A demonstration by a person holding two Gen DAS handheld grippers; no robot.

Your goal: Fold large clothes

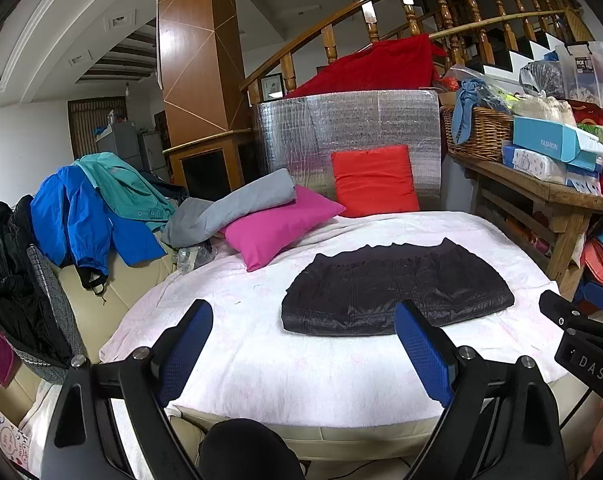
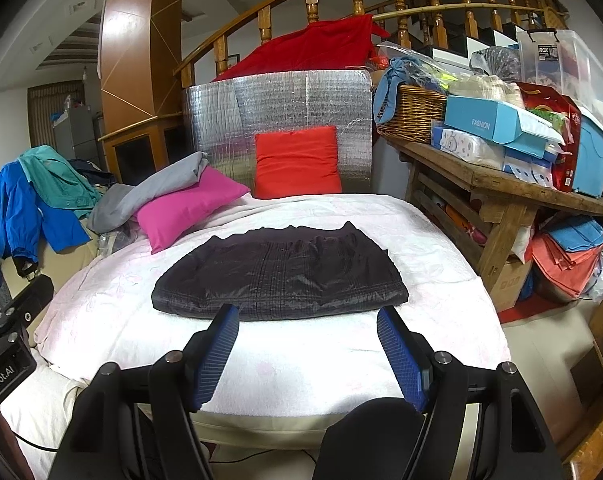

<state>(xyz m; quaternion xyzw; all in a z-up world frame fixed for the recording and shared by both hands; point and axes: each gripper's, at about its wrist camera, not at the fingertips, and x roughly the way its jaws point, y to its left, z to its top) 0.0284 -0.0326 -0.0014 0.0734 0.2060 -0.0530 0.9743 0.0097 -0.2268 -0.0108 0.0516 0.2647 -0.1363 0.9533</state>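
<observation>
A dark quilted garment [image 1: 393, 288] lies folded into a flat block on the white cover [image 1: 301, 368] of a cushioned seat; the right wrist view has the same garment [image 2: 277, 276] straight ahead. My left gripper [image 1: 303, 316] hovers short of its near edge, jaws wide and nothing between the blue pads [image 1: 423, 354]. My right gripper [image 2: 307, 320] is held the same way, open and empty, its blue pads [image 2: 217, 354] just in front of the garment. Part of the right gripper's black body [image 1: 581, 344] shows at the left view's right edge.
A pink cushion [image 1: 277, 224] with a grey cloth [image 1: 237, 208] and a red cushion [image 1: 375, 180] sit at the back against a silver foil panel [image 1: 341, 132]. Blue and teal jackets [image 1: 89, 216] hang left. A cluttered wooden bench [image 2: 501, 184] with a wicker basket [image 2: 417, 112] stands right.
</observation>
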